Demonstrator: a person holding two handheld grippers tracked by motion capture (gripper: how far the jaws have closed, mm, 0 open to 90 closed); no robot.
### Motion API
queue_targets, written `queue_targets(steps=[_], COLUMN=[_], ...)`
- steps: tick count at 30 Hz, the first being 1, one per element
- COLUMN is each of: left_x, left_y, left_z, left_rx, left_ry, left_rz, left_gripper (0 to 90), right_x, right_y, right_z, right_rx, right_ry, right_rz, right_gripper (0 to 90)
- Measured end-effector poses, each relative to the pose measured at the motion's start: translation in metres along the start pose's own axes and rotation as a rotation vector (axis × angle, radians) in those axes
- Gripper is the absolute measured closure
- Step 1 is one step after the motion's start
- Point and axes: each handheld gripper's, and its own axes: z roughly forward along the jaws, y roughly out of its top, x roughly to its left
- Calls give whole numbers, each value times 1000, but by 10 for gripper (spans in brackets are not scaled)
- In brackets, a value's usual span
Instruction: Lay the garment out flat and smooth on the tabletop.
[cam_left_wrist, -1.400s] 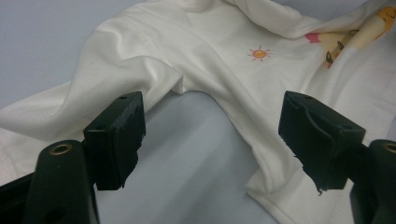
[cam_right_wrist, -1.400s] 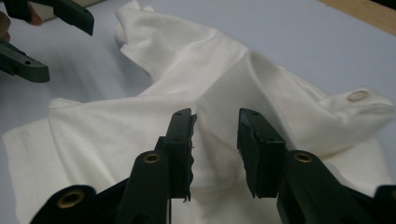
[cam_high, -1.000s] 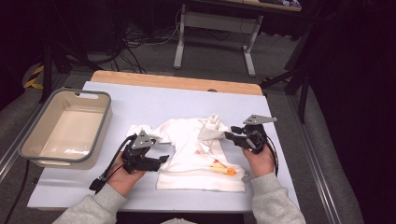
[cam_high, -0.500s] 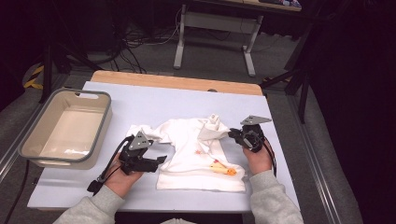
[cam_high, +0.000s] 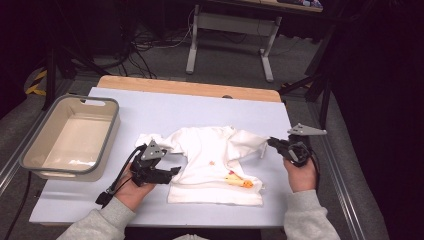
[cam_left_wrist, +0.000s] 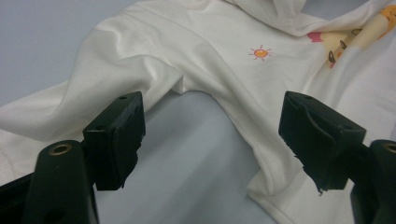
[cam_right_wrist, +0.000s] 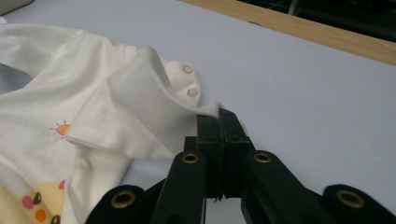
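Observation:
A white baby shirt (cam_high: 210, 160) with a small sun and an orange print lies crumpled on the pale table (cam_high: 200, 110). In the high view my left gripper (cam_high: 172, 172) rests at the shirt's left side. Its own view shows it open (cam_left_wrist: 210, 140), with the shirt's underarm fold (cam_left_wrist: 187, 79) just beyond the jaws and bare table between them. At the shirt's right end, my right gripper (cam_high: 272, 142) is shut (cam_right_wrist: 218, 121) on the edge of the shirt (cam_right_wrist: 140, 107), beside two snap buttons (cam_right_wrist: 189, 81). Its jaws have just closed on that cloth.
A grey-rimmed beige tub (cam_high: 107, 145) stands at the left of the table. A wooden strip (cam_high: 190, 87) runs along the far edge. Bare surface lies behind the shirt and to its right. Cables and desk legs are on the floor beyond.
My right gripper has shut on the shirt's right end and moved to the right, drawing the cloth out. The left gripper has stayed in place.

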Motion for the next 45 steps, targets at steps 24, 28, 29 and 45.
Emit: queue_targets(steps=[24,28,29,45], left_x=[20,26,28,49], left_y=[19,23,25,70], left_z=[-3,-3,-3,23], left_rx=[-46,-36,-35,39], left_ry=[36,41,46,78], left_rz=[-21,-37,-33,-29], left_gripper=[248,275,293,555], right_x=[-63,-62,-60,-8], right_y=[-48,-47,-45,7], right_z=[-49,-51,-52,5], right_rx=[157,140,135,79], right_ry=[-146,-144,-142,-19], right_rz=[223,215,206,62], right_gripper=[852,691,676,569])
